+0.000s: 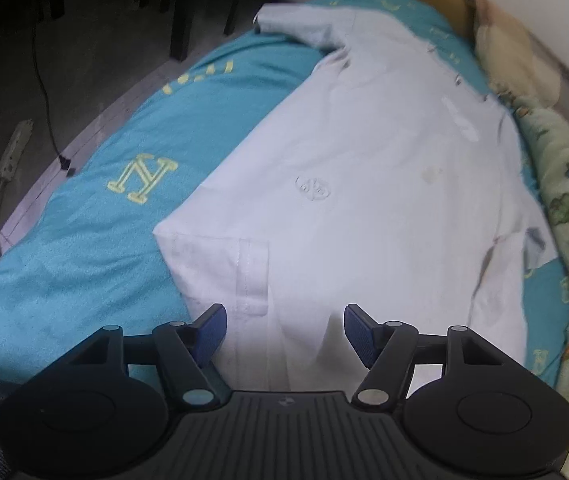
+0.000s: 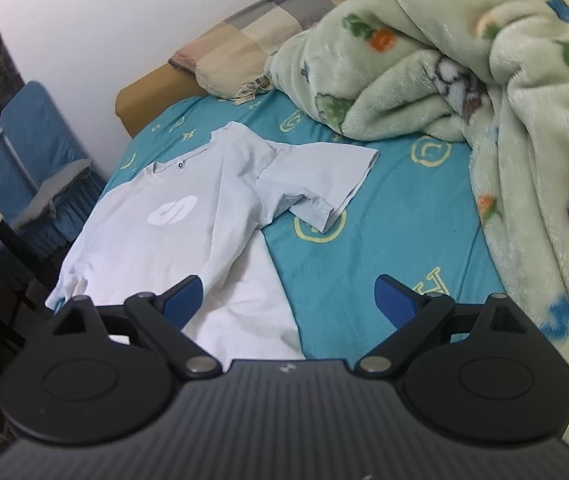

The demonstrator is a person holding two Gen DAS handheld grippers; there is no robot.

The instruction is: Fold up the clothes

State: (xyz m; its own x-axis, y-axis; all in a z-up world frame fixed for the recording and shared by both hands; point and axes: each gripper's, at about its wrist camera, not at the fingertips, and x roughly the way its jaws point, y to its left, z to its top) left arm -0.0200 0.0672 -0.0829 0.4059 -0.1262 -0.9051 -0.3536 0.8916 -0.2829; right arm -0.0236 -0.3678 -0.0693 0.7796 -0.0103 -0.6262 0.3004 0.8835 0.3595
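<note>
So the bed (image 1: pixel 96 240) has a teal sheet with yellow letters all over it, and the white t-shirt (image 1: pixel 364 184) is lying flat on it, front up, one short sleeve (image 2: pixel 316 184) stuck out sideways; a big green fleece blanket (image 2: pixel 484 80) is heaped along the wall side and a checked pillow (image 2: pixel 252 40) sits at the head against the white wall. Off the bed edge there's grey floor with a power strip (image 1: pixel 12 152), a black cable and dark chair legs; the left gripper (image 1: pixel 284 332) hangs over the shirt's hem, jaws apart with nothing pinched, and the right gripper (image 2: pixel 288 300) is wide open over the shirt's edge and the sheet.
</note>
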